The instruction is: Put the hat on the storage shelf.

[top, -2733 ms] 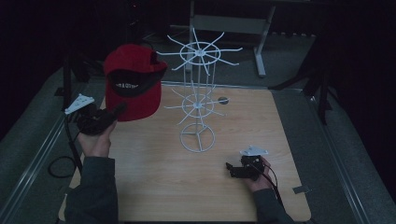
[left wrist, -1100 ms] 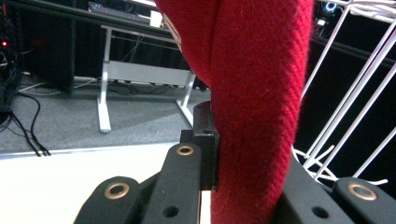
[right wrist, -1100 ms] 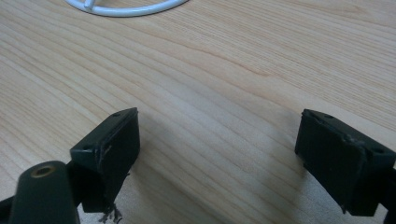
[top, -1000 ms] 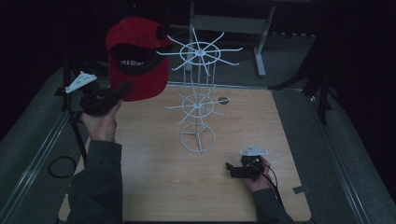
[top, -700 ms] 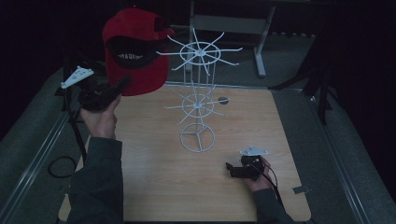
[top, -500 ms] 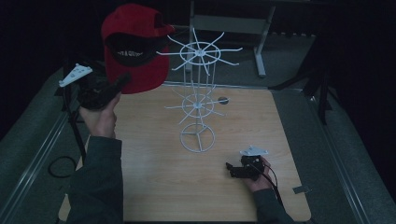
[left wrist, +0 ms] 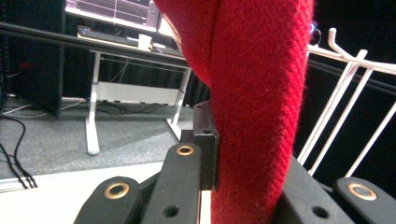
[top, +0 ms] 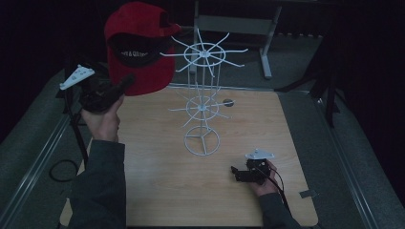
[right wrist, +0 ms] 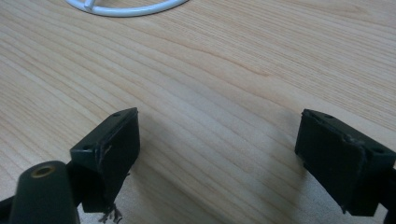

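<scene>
left gripper (top: 125,82) – grips red cap (top: 138,47) beside white rack (top: 204,98) | right gripper (top: 236,172) – on table (top: 157,181)

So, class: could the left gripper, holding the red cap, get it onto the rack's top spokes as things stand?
Probably yes: the left gripper holds the red cap raised beside the white rack, with open air between.

We count one red cap (top: 138,45), one white wire rack (top: 203,102) with two tiers of spokes and a single ring base, and one wooden surface (top: 157,191) under it all. Two grippers too, a left gripper (top: 125,84) and a right gripper (top: 234,171). One small dark round spot (top: 228,102) sits behind the rack.
</scene>
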Available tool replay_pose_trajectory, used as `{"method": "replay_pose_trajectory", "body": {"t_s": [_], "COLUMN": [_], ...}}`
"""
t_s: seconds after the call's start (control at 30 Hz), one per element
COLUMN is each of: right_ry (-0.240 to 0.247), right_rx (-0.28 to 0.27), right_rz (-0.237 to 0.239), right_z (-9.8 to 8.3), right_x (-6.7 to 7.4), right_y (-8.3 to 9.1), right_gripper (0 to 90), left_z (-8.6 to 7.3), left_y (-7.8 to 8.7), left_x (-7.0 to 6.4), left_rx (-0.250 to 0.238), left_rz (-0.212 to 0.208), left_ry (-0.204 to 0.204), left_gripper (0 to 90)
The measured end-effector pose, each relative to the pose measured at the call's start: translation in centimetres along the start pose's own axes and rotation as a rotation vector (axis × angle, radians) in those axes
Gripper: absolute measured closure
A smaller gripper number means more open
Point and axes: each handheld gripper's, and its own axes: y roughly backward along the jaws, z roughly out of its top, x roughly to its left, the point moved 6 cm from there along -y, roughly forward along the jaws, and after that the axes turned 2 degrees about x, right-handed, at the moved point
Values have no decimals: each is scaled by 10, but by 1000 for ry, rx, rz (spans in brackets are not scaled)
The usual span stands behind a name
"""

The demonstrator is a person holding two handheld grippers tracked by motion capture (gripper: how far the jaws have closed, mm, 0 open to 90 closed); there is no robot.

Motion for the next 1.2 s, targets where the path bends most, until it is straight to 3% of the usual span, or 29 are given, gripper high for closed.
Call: {"method": "replay_pose_trajectory", "body": {"t_s": [0.23, 0.63, 1.2], "right_ry": [0, 2, 3], "right_rx": [0, 1, -1], "right_rz": [0, 0, 0], "right_z": [0, 0, 0], "right_x": [0, 0, 0], "right_y": [0, 0, 0], "right_gripper": [137, 137, 137], "left_z": [-4, -21, -71], "left_y": [-1, 0, -7], "left_x": [-2, 5, 14], "left_rx": [13, 24, 87], "left_rz": [-6, -21, -30], "left_ry": [-7, 25, 33], "left_gripper": [853, 852, 849]}}
